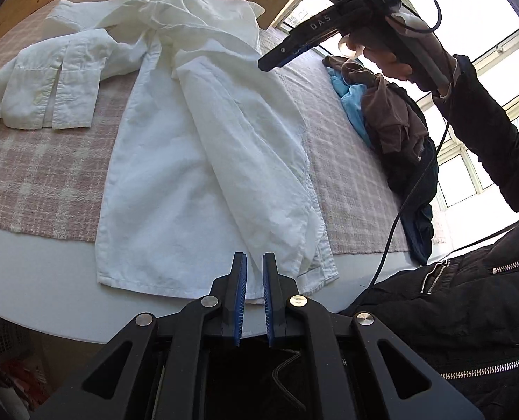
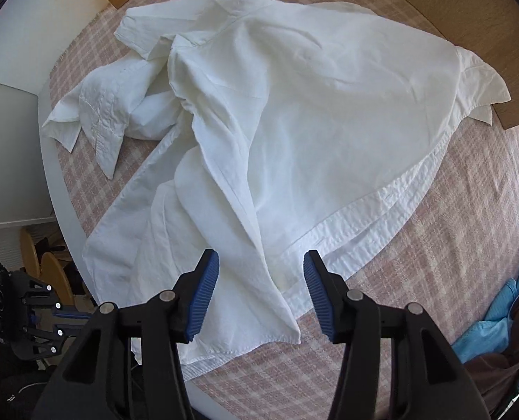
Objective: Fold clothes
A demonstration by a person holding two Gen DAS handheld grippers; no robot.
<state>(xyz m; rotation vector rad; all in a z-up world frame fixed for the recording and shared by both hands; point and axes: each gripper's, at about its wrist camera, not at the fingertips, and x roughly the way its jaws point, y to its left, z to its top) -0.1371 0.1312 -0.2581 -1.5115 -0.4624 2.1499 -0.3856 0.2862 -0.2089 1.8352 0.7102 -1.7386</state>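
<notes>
We cannot see the whole white shirt (image 2: 294, 133) at once: in the left wrist view one sleeve runs off the left border of the picture, and the collar end is bunched so that we cannot tell which layer lies on top. The pile of other clothes (image 1: 389, 119), brown, light blue and dark, is partly behind the person's black sleeve (image 1: 483, 129) and cable there, and in the right wrist view it is cut by the lower right border, so how many pieces it holds is unclear. The shirt lies spread over the pink checked cloth (image 2: 452, 245) in the middle of the white table (image 1: 32, 273), its hem hanging past the cloth's near edge onto the bare table near the table's near rim, and its cuffed sleeve reaching toward the cloth's left edge. Bare cloth lies open between the shirt's buttoned edge and the pile at the right edge of the table, and a strip of bare table runs along the near rim. Our left gripper (image 1: 254, 262) hangs just above the hem at the near rim, its blue pads narrowly apart with nothing between them, and we cannot tell whether they touch the fabric. Our right gripper (image 2: 261, 262) is spread wide above a loose front corner of the shirt, holding nothing; in the left wrist view it is raised clear of the table over the right side of the cloth.
</notes>
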